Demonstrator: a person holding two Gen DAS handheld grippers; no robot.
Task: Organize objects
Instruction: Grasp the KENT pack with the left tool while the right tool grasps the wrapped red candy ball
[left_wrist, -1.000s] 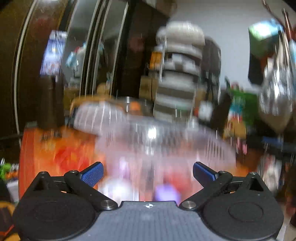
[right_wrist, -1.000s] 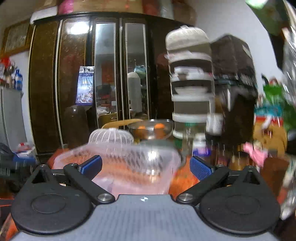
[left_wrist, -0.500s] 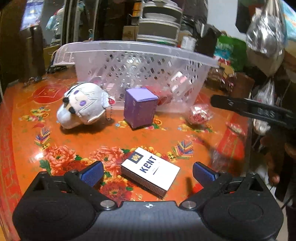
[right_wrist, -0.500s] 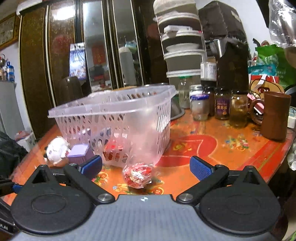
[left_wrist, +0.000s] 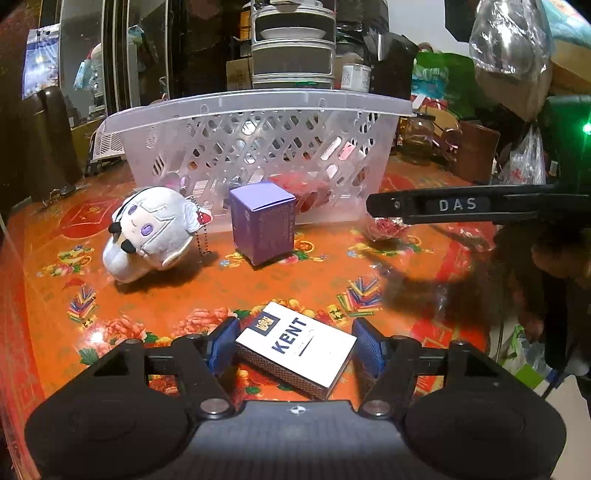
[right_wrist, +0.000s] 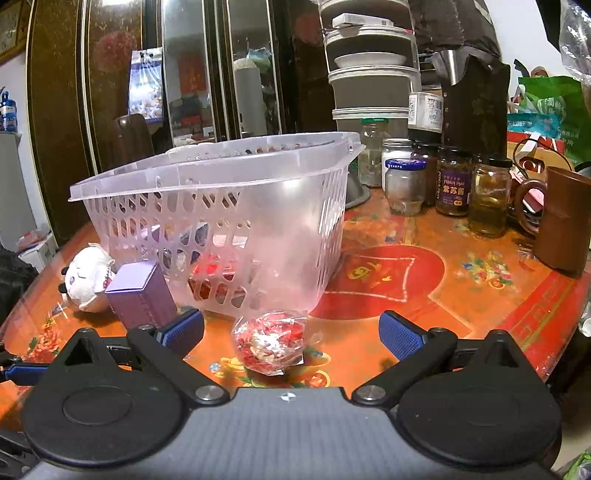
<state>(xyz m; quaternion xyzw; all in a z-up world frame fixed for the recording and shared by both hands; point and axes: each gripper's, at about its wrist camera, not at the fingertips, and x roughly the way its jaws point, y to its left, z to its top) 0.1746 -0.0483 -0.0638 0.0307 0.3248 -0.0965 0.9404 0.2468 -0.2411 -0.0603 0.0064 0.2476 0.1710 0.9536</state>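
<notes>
KENT cigarette pack sits between my left gripper pads — closing in, contact unclear. Right gripper fingers apart, straddling candy bag nr basket.

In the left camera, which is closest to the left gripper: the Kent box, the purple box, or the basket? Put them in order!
From the left gripper:
1. Kent box, lying right between the fingers.
2. Purple box, standing farther back, mid-table.
3. Basket, behind the purple box, farthest.
</notes>
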